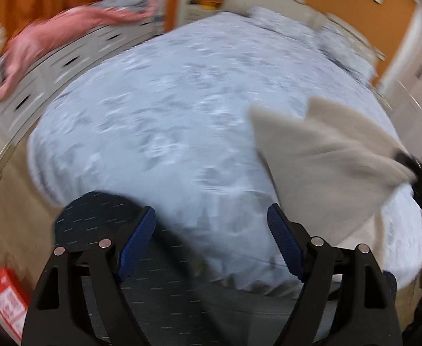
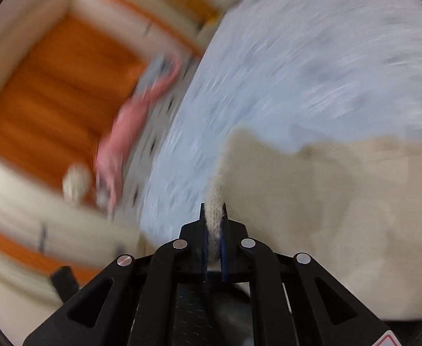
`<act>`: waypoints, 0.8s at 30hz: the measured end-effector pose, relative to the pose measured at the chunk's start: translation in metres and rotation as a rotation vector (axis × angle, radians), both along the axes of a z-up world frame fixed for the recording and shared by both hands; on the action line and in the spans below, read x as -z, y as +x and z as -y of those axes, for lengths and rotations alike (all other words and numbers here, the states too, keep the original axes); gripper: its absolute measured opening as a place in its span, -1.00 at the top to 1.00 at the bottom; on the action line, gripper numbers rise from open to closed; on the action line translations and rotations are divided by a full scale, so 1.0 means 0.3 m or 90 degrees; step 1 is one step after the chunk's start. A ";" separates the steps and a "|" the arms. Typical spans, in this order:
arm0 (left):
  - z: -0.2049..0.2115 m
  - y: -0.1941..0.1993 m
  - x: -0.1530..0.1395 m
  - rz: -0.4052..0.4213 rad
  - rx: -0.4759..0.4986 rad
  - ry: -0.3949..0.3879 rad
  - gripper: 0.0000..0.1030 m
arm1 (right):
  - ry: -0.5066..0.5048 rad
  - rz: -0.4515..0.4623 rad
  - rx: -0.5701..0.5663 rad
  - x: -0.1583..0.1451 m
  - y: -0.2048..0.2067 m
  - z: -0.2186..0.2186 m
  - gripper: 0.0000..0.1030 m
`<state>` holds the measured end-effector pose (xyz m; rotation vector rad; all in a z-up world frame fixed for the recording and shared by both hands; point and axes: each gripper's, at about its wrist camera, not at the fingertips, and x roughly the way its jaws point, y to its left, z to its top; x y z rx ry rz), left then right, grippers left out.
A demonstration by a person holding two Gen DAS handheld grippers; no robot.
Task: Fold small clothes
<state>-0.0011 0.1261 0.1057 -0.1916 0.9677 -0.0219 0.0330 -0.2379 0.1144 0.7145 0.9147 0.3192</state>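
A beige small garment hangs in the air over the right side of the bed, held at one edge by my right gripper. In the right wrist view my right gripper is shut on a bunched edge of the beige garment, which spreads to the right. My left gripper is open and empty, above the foot of the bed, left of the garment and apart from it. Both views are motion-blurred.
The bed has a light blue patterned cover and pillows at its head. A white dresser with pink clothing on top stands at left. Orange curtains hang behind it. A red-and-white box sits at lower left.
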 end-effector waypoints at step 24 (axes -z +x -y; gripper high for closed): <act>0.782 -0.036 0.150 -0.095 0.316 0.057 -0.57 | -0.112 -0.198 0.072 0.421 -0.183 0.322 -0.01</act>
